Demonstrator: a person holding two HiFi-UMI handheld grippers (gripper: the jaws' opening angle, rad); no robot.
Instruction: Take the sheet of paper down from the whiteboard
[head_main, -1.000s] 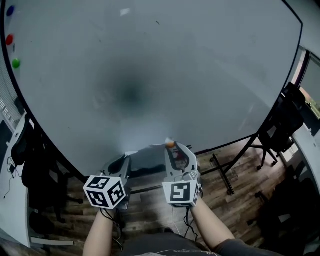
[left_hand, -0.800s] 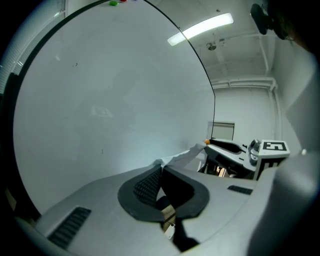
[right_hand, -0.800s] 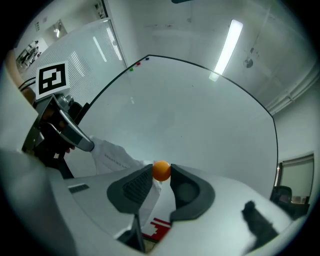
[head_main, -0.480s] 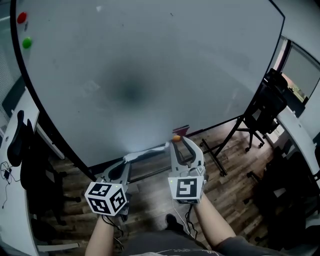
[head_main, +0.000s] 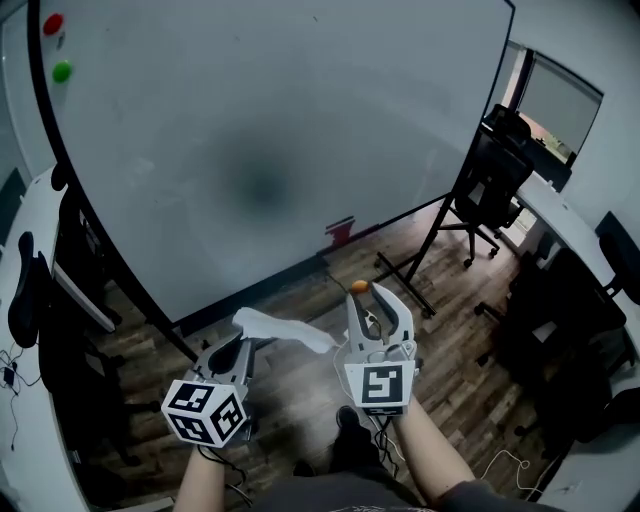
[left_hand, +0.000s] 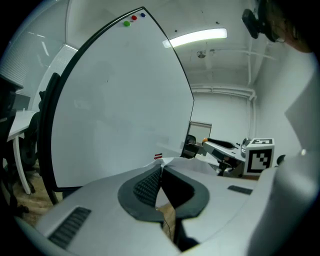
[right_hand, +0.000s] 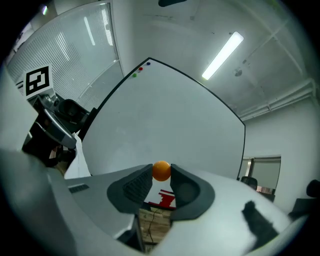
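The white sheet of paper (head_main: 290, 331) is off the whiteboard (head_main: 280, 130) and juts out curled from my left gripper (head_main: 243, 341), which is shut on its edge. In the left gripper view a sliver of the sheet (left_hand: 158, 196) shows between the closed pads of that gripper (left_hand: 161, 163). My right gripper (head_main: 360, 293) is shut on a small orange ball magnet (head_main: 358, 287). The right gripper view has this magnet (right_hand: 161, 170) pinched at the tips of the gripper (right_hand: 161, 173). Both grippers hang over the wooden floor, in front of the board's lower edge.
Red (head_main: 53, 23) and green (head_main: 62, 71) magnets stay at the board's top left corner. A red item (head_main: 340, 231) sits on its bottom rail. The board's stand legs (head_main: 405, 283) spread across the floor. Office chairs (head_main: 490, 175) and a desk (head_main: 565, 225) stand at the right, and more chairs (head_main: 35, 300) at the left.
Both grippers have drawn back from the whiteboard and swung right, the left carrying the sheet and the right the orange magnet. The sheet now hangs free of the board.
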